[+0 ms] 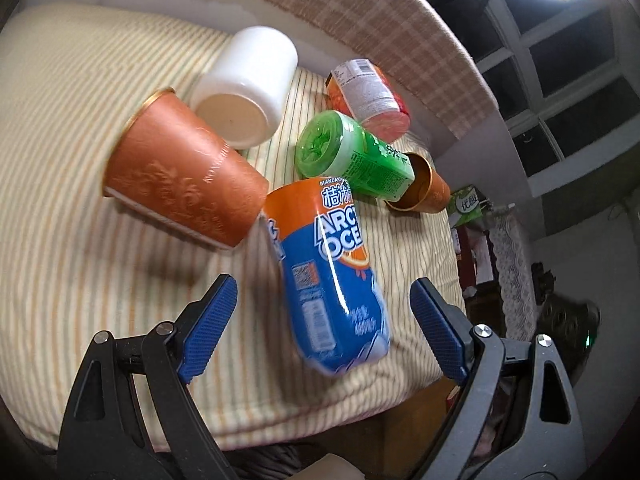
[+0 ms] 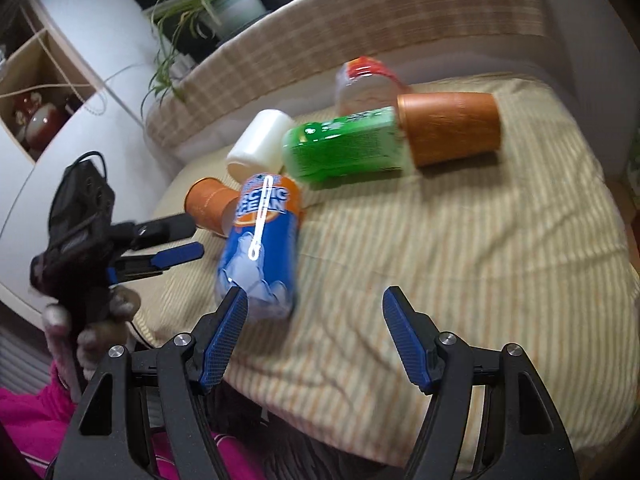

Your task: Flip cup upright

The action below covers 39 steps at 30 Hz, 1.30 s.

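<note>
We hover both tongs, left gripper (image 1: pixel 324 320) and right gripper (image 2: pixel 316 332), wide and empty near the striped cushion's (image 1: pixel 80 280) front edge; next, grasp a toppled orange paper cup (image 1: pixel 184 172).

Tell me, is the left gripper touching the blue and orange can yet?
Apart. The left wrist view shows the left gripper open, with striped cloth visible between each finger and the blue and orange can.

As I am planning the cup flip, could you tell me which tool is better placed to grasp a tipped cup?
Left. The left tool, open, sits right beside the nearer orange cup lying on its side; the right tool, also open, is farther off, with the blue bottle in between.
</note>
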Tool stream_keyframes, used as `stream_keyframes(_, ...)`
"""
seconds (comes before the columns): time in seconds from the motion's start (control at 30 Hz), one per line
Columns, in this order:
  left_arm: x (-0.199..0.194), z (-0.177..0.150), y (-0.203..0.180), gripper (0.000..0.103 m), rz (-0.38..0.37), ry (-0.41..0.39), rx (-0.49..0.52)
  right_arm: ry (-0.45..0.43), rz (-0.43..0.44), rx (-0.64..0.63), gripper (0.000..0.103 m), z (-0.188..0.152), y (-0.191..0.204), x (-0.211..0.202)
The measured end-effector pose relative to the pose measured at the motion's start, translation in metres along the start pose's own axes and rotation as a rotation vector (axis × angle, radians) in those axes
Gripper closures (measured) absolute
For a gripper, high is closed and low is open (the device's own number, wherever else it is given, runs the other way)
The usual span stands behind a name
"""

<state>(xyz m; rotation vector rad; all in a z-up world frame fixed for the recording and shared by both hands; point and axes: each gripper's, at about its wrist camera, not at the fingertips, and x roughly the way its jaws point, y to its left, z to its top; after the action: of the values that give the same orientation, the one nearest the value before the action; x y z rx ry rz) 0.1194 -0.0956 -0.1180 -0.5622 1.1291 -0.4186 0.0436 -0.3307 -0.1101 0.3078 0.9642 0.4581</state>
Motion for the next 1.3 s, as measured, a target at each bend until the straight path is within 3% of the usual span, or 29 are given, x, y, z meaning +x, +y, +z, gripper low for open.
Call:
stream_keyframes(0.2, 0.021, 0.009, 0.002, 0.013, 0.013, 0.015, -0.051, -0.020, -0.039, -0.012, 0.033, -0.012, -0.003, -0.014)
stream_keyframes(0.27, 0.029, 0.012, 0.003, 0.019, 0.023, 0.020, -0.058, -0.026, -0.049, -0.019, 0.033, -0.015, -0.003, -0.017)
stream_keyframes(0.4, 0.040, 0.016, 0.005, 0.020, 0.034, 0.030, -0.067, -0.031, -0.051, -0.021, 0.033, -0.018, -0.008, -0.021)
stream_keyframes(0.67, 0.054, 0.017, 0.002, 0.034, 0.036, 0.051, -0.047, -0.026, -0.059, -0.004, 0.033, -0.021, -0.017, -0.018)
stream_keyframes(1.0, 0.052, 0.013, -0.009, 0.038, 0.057, 0.033, 0.013, -0.038, -0.084, -0.003, 0.033, -0.021, -0.018, -0.023)
stream_keyframes(1.3, 0.033, -0.002, -0.032, 0.040, 0.101, -0.026, 0.154, -0.067, -0.122, -0.017, 0.033, -0.022, -0.010, -0.028)
